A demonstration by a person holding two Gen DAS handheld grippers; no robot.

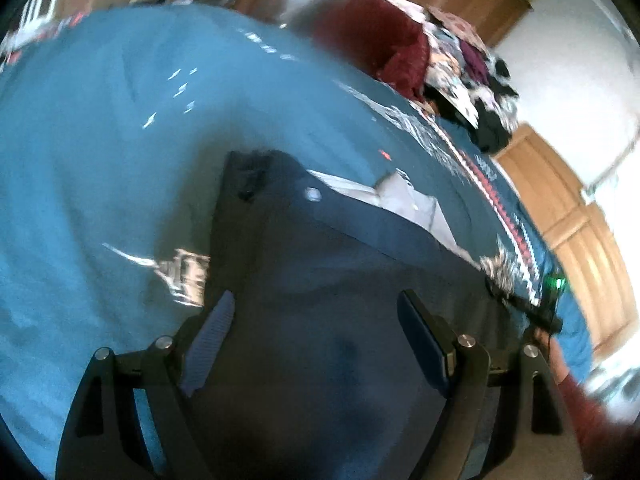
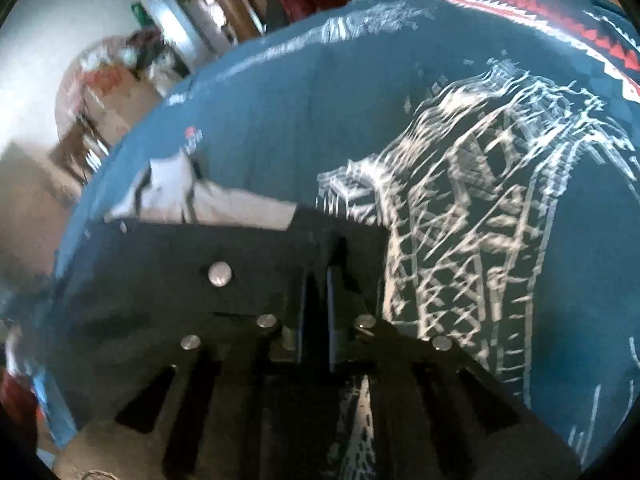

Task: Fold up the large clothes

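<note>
Dark navy trousers [image 1: 320, 260] lie on a blue bedspread [image 1: 120, 140], with a metal waist button [image 1: 313, 194] and white pocket lining [image 1: 400, 196] showing. My left gripper [image 1: 316, 296] hovers over the trousers, its ribbed pads spread wide with nothing pinched between them. In the right wrist view the trousers [image 2: 140, 280] fill the lower left, with the button [image 2: 219, 273] beside my right gripper [image 2: 316, 276]. Its fingers stand almost together at the waistband edge, with dark cloth caught between them. Both views are blurred.
The bedspread [image 2: 280, 120] carries a white tower print [image 2: 460, 220] and a red-and-white border [image 2: 580, 28]. A heap of maroon and patterned clothes [image 1: 400, 52] sits at the bed's far side. Wooden cabinets [image 1: 580, 220] stand beyond the bed edge. A red sleeve [image 1: 580, 404] shows at lower right.
</note>
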